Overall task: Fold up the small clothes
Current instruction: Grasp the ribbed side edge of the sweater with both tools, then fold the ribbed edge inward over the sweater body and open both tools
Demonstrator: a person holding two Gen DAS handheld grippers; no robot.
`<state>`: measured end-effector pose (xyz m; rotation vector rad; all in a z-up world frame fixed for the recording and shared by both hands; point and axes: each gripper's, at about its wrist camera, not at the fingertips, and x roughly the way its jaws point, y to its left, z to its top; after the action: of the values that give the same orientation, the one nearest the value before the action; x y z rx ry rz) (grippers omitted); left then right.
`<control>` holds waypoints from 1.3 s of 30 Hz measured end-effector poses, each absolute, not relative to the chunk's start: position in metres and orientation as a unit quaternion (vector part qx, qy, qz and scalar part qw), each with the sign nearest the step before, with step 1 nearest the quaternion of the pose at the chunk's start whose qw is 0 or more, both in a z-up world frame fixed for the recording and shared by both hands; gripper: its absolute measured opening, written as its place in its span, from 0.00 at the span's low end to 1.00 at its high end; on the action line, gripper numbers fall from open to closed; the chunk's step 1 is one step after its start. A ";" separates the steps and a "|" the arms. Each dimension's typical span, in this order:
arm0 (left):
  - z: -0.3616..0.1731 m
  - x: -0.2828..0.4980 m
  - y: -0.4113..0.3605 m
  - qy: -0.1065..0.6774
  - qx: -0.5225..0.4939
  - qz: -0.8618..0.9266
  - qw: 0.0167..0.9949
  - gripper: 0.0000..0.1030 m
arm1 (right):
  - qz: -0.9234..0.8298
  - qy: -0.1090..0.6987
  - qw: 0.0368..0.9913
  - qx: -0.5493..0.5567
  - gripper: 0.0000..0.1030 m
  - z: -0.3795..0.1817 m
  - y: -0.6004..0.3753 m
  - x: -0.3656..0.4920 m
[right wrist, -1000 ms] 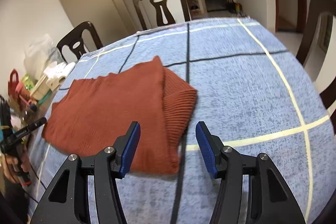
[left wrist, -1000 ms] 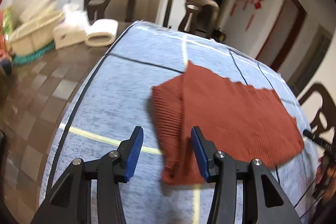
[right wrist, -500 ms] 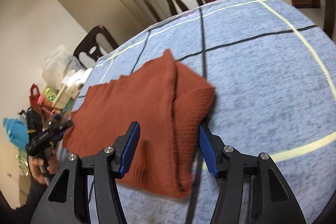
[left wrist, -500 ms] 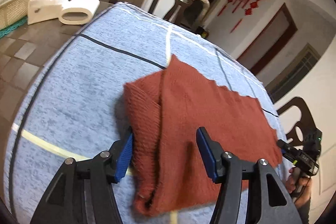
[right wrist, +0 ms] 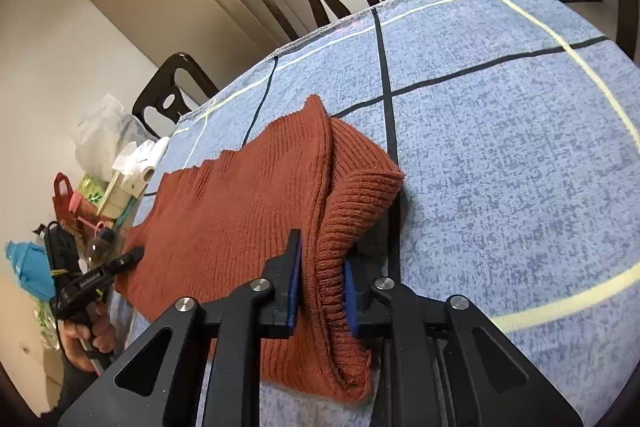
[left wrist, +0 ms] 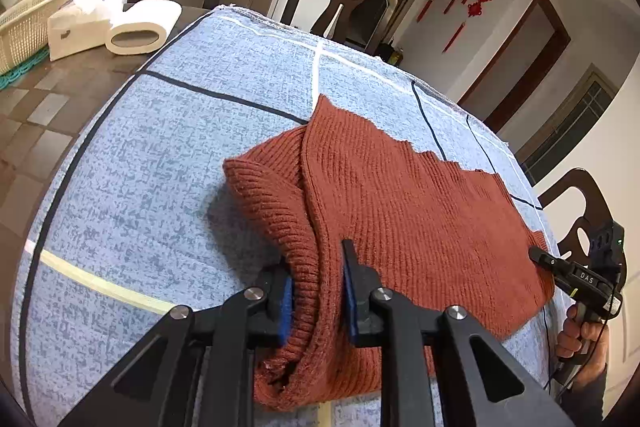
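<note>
A rust-red knitted garment (left wrist: 400,211) lies partly folded on a blue checked tablecloth (left wrist: 160,163). My left gripper (left wrist: 316,291) is shut on the ribbed folded edge at the garment's left end. In the right wrist view the same garment (right wrist: 240,211) shows, and my right gripper (right wrist: 320,291) is shut on the ribbed edge at its right end. The other gripper appears at each view's side, held in a hand: the right gripper at the garment's far edge (left wrist: 576,275), the left gripper (right wrist: 92,279).
A toilet roll (left wrist: 140,27), a tissue box (left wrist: 80,23) and a wicker basket (left wrist: 24,27) stand on the bare table at the left. Dark chairs (left wrist: 344,3) ring the table. Bags and clutter (right wrist: 92,187) lie beyond the cloth's far end.
Both grippers moved forward over the garment's ends and closed from open onto its ribbed folded edges. The cloth between the fingers has bunched up.
</note>
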<state>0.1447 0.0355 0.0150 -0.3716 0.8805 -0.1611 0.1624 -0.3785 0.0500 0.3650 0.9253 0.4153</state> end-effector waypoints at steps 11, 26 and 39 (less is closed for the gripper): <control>0.087 0.095 0.027 0.372 -0.146 -0.135 0.907 0.17 | 0.236 0.397 0.876 0.138 0.14 0.122 -0.370 0.112; 0.009 0.043 0.045 0.433 -0.200 -0.118 0.871 0.16 | 0.187 0.466 0.848 0.168 0.14 0.055 -0.398 0.055; 0.008 0.039 0.050 0.431 -0.209 -0.117 0.870 0.18 | 0.179 0.472 0.846 0.169 0.15 0.048 -0.399 0.060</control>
<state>0.0386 0.0499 0.0080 -0.4371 0.9004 -0.2456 0.0598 -0.3987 0.0476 0.3557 0.9956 0.3785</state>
